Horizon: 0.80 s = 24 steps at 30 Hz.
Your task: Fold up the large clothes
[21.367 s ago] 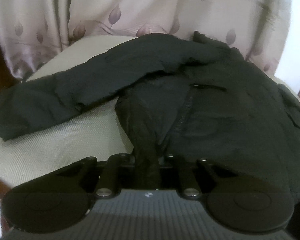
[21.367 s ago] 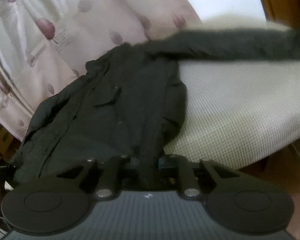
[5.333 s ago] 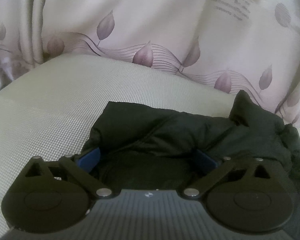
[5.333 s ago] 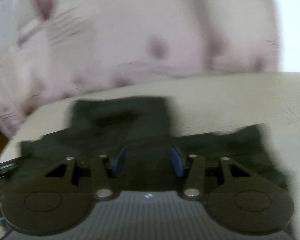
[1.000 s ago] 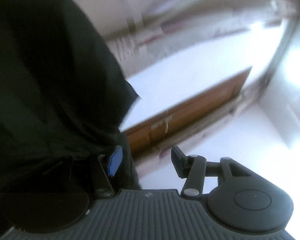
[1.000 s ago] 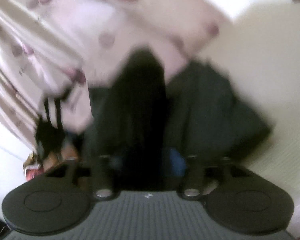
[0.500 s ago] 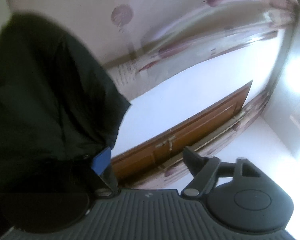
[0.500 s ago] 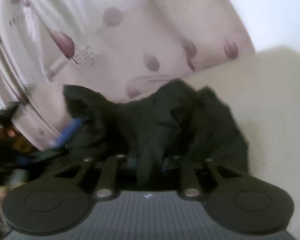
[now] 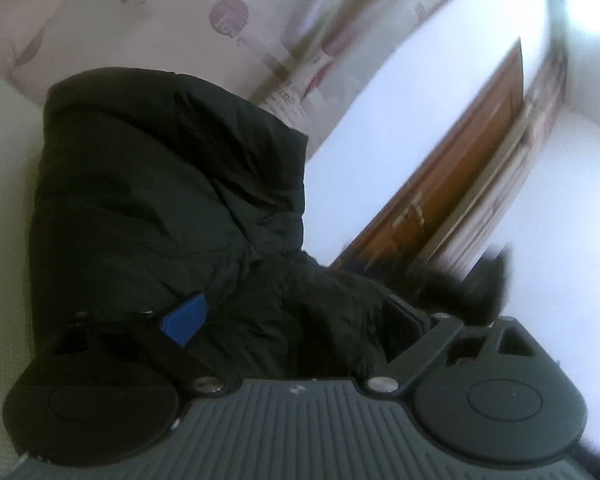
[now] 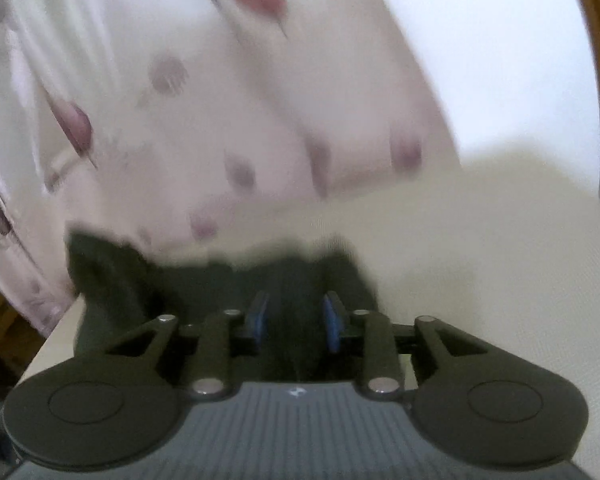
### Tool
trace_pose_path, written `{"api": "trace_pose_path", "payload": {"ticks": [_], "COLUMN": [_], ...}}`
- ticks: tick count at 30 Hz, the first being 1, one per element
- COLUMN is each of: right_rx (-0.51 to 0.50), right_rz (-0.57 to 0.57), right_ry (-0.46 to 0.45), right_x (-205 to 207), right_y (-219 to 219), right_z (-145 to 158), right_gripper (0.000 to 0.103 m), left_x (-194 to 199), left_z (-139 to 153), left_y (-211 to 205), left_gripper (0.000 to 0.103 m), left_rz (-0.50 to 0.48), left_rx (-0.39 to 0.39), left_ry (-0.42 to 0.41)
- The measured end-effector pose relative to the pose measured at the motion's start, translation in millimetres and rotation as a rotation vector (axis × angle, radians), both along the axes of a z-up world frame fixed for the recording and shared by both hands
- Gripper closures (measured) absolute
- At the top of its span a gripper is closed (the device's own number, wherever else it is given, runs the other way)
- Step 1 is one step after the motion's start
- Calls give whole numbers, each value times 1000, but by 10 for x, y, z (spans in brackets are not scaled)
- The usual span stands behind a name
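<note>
On the bed (image 10: 480,240), before the curtain (image 10: 180,80): left hand-held gripper (image 9: 296,316) opening wide around dark jacket (image 9: 160,200); right hand-held gripper (image 10: 296,316) opening, jacket fabric between.

Black left tool (image 9: 296,316) and right tool (image 10: 294,318), blue pads (image 9: 186,318), silver screws, ribbed grey housing.

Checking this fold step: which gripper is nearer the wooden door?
Left. The left gripper, jaws opening around the black jacket, has the wooden door just ahead. The right gripper, also opening, faces the curtain.
</note>
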State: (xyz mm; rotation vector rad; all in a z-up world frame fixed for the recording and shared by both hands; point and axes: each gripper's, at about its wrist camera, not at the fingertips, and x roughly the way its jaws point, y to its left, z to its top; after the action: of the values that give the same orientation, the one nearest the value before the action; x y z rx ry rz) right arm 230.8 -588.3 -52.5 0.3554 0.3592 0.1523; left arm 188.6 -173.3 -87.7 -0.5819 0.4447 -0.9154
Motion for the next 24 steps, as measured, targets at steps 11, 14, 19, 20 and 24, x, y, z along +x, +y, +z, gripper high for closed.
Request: {"api": "trace_pose_path", "payload": {"ticks": [11, 14, 19, 20, 24], "right_rx": [-556, -711, -595, -566, -257], "right_rz": [355, 379, 193, 162, 82], "right_ry": [166, 28, -51, -34, -24], "right_x": [970, 690, 380, 378, 302], "right_y": [1787, 1934, 1230, 1096, 363], "right_z": [331, 446, 566, 499, 140], "right_gripper": [88, 94, 95, 95, 96], "left_x": [-50, -98, -213, -220, -219], "left_z": [29, 56, 162, 170, 114], "left_y": [-12, 62, 76, 48, -66], "left_gripper": [8, 1, 0, 0, 0], "left_rz": [36, 65, 105, 118, 110], "left_rx": [39, -2, -4, 4, 47], "left_ry": [-50, -32, -47, -35, -3]}}
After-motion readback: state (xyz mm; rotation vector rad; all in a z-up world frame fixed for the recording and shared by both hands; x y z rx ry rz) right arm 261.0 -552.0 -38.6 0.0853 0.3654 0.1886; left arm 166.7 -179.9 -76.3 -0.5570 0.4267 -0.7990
